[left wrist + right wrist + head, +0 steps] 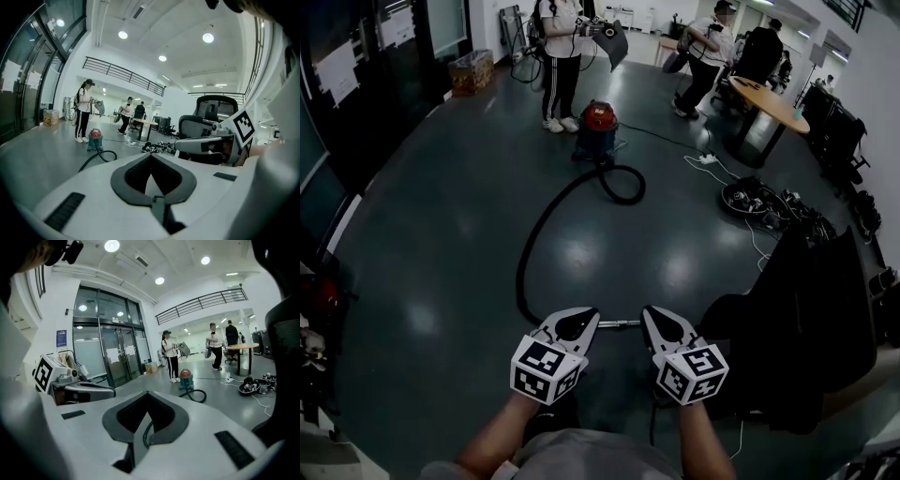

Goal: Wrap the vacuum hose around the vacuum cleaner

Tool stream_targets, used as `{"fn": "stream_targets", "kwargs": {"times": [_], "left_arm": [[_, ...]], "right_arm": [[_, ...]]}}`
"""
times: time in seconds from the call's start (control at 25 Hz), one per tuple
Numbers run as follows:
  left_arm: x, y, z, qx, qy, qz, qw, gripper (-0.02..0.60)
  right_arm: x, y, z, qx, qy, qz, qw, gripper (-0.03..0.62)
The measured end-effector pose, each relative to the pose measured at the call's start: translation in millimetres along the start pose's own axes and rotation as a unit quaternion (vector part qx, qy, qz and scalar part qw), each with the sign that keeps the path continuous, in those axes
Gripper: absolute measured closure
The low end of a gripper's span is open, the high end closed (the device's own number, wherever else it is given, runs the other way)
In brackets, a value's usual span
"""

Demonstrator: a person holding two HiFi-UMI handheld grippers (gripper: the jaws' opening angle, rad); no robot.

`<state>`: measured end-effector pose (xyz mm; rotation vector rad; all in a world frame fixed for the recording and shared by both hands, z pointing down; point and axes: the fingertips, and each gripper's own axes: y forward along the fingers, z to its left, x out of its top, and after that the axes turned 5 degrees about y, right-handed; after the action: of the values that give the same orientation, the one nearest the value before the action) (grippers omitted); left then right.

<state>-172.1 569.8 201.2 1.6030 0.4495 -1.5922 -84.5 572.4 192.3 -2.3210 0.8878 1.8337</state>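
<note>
Both grippers empty. Left gripper (pixel 584 315) and right gripper (pixel 655 312) sit side by side at lower centre of the head view, jaws fully together, nothing pinched in either.

Vacuum cleaner (pixel 599 116): small red-topped canister, upper centre, well apart from me, a person (pixel 561 56) standing just beside it. Vacuum hose (pixel 528 253): black flexible tube, one round loop by the canister, then a long arc down to just ahead of the jaws. A thin pale rod (pixel 619 323) lies between the two grippers, probably its end piece.

Floor (pixel 431 234): dark, glossy, likely slick, so the hose should drag easily.

My plan: open one jaw pair first, take the hose near its free end, grip across the tube, then carry it towards the canister in even coils.
</note>
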Motion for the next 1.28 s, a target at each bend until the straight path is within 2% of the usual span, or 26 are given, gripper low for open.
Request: {"fn": "stream_targets", "kwargs": {"times": [0.24,0.52,0.68,0.88,1.0,1.28], "left_arm": [[8.8,10.7,59.1,-0.027,-0.015,0.006,0.9995,0.575],[22.0,21.2,99.7,-0.052,-0.024,0.006,0.9983,0.574],[19.3,32.7,112.1,-0.064,-0.026,0.010,0.9976,0.574],[21.6,47.4,117.4,-0.069,0.007,0.012,0.9975,0.574],[27.2,61.1,120.0,-0.076,0.010,0.011,0.9970,0.574],[43.9,95.1,115.7,-0.053,0.028,0.015,0.9981,0.574]], "right_arm": [[23.7,54.2,12.8,-0.018,-0.022,0.022,0.999,0.588],[45.6,96.9,21.4,-0.034,-0.037,0.030,0.998,0.588],[46.1,112.8,12.9,-0.047,-0.041,0.038,0.997,0.588],[48.3,124.8,3.9,-0.056,-0.052,0.047,0.996,0.588],[51.7,133.8,-5.8,-0.059,-0.048,0.047,0.996,0.588],[58.6,147.2,-30.0,-0.021,-0.052,0.055,0.997,0.588]]}}
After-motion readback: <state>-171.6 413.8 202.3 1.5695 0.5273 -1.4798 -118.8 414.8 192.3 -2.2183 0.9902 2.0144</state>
